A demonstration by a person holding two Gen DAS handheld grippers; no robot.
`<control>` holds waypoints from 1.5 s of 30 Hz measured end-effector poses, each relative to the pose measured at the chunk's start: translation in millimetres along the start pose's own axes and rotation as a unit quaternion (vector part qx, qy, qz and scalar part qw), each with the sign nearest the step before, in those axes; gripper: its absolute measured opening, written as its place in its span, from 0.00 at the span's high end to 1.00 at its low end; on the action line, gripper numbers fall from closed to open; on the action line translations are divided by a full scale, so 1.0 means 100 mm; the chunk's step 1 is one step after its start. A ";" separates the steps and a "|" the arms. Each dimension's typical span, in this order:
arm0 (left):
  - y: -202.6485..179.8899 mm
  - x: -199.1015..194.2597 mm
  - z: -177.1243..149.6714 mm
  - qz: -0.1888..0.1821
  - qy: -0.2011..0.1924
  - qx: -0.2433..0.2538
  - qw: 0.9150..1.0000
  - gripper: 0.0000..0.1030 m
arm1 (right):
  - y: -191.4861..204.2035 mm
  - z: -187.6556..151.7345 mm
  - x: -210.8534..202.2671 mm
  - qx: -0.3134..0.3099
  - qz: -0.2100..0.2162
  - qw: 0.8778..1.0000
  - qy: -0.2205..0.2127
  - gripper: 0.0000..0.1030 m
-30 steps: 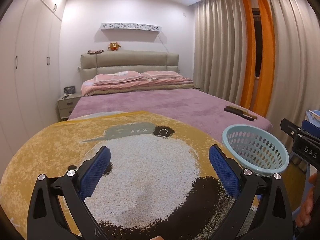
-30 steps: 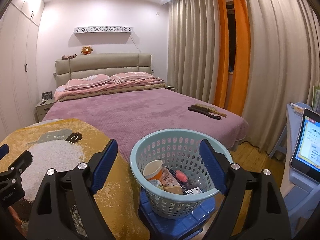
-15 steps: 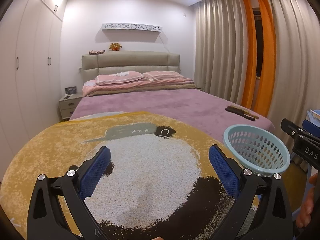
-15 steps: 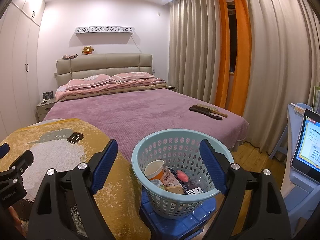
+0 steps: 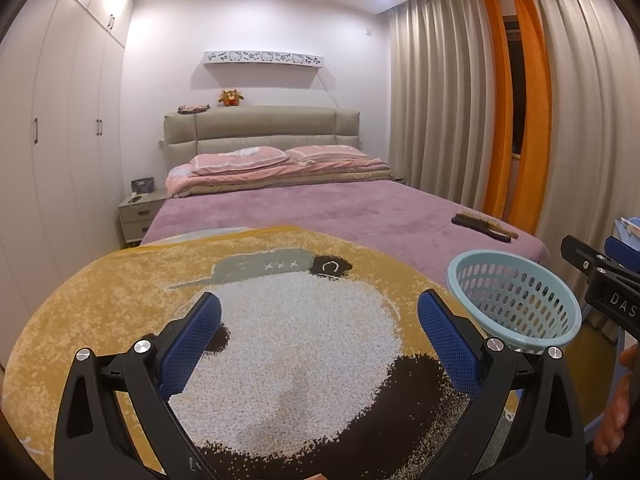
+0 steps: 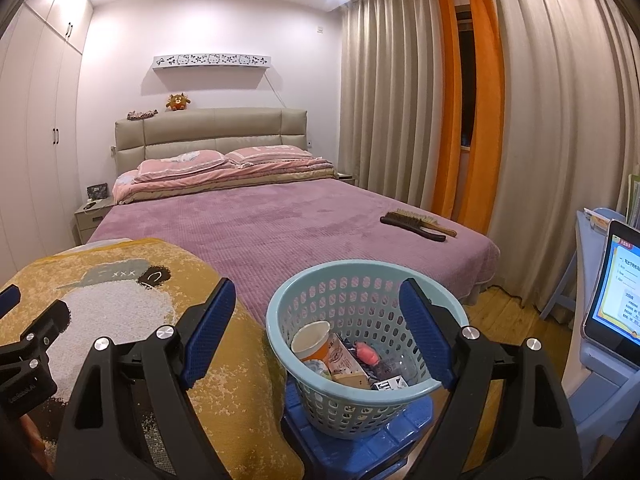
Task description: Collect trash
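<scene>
left gripper spread wide, empty, over yellow plush panda-print blanket; right gripper also spread, empty, above pale blue perforated plastic basket on blue plastic stool; paper cup, wrappers, pink scrap lying inside basket

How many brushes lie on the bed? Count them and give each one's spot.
2, both near the bed's right foot corner, side by side and touching: the dark brush nearer the camera, the wooden-handled brush just behind it. None other shows.
</scene>
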State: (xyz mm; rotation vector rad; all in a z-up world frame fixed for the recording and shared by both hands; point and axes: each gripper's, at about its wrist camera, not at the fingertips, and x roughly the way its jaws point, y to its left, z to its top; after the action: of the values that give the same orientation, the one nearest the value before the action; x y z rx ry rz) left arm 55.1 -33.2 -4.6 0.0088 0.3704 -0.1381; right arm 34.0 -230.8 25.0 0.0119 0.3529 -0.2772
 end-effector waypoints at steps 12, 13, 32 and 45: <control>-0.04 -0.02 0.02 -0.009 0.000 0.006 1.000 0.07 | 0.00 0.00 -0.01 -0.002 0.001 1.000 0.002 0.23; -0.05 -0.02 0.02 -0.010 0.000 0.007 1.000 0.07 | 0.00 0.00 0.00 -0.002 0.002 1.000 0.004 0.23; 0.00 -0.13 0.12 0.005 -0.011 -0.011 1.000 0.07 | -0.02 0.01 0.05 0.010 0.028 0.999 0.034 0.23; 0.21 -0.34 0.18 0.010 0.007 -0.016 1.000 0.07 | 0.18 0.06 -0.13 -0.003 0.041 0.999 0.028 0.23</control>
State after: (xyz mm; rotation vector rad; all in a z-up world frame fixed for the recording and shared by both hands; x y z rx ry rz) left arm 33.2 -8.2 24.2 -0.0189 0.3868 -0.1114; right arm 28.9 -210.6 34.7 0.0284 0.4084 -0.1954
